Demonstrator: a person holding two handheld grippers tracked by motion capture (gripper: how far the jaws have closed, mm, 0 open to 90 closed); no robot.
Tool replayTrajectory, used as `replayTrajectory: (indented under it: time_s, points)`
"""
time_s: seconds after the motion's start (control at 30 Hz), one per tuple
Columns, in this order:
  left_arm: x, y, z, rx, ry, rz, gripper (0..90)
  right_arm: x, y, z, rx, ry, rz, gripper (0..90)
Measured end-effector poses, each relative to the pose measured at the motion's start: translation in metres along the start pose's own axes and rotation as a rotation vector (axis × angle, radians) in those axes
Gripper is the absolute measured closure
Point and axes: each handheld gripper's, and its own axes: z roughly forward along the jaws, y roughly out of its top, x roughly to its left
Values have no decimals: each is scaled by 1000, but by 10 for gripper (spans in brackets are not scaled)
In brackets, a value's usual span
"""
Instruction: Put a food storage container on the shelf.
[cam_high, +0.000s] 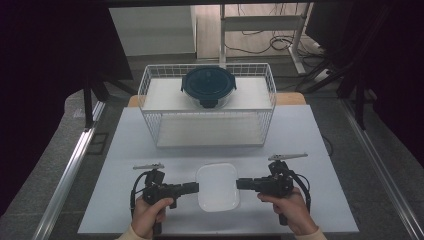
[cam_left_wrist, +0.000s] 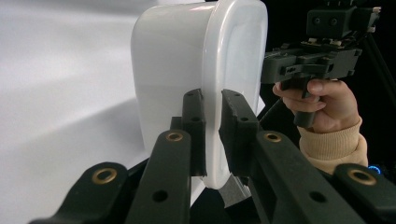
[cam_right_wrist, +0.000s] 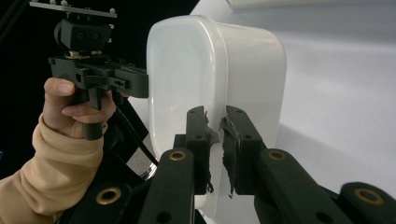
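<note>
At the table's (cam_high: 125, 150) near edge, the left gripper (cam_high: 194, 187) and right gripper (cam_high: 240, 183) are clamping opposite rims of a white lidded container (cam_high: 217, 186), apparently steadying it for a two-handed lift.

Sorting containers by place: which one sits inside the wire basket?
The round dark-lidded container, in the wire basket; the white container lies on the table, gripped from both sides.

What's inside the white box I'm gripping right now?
Cannot tell: the white box has its lid on, so its contents are covered. The left gripper and right gripper each pinch the lid's rim at opposite sides. It rests on the table.
</note>
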Motion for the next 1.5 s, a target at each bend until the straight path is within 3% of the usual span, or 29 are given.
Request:
replayTrajectory:
  time_s: [0.23, 0.53, 1.5]
  points:
    - [-4, 14, -6, -13, 7, 22, 806, 8, 18, -3, -15, 16, -39, 806]
    - [-23, 42, -20, -35, 25, 91, 805, 21, 40, -11, -55, 30, -77, 809]
    - [-48, 80, -39, -71, 16, 165, 804, 49, 77, -28, -108, 23, -144, 810]
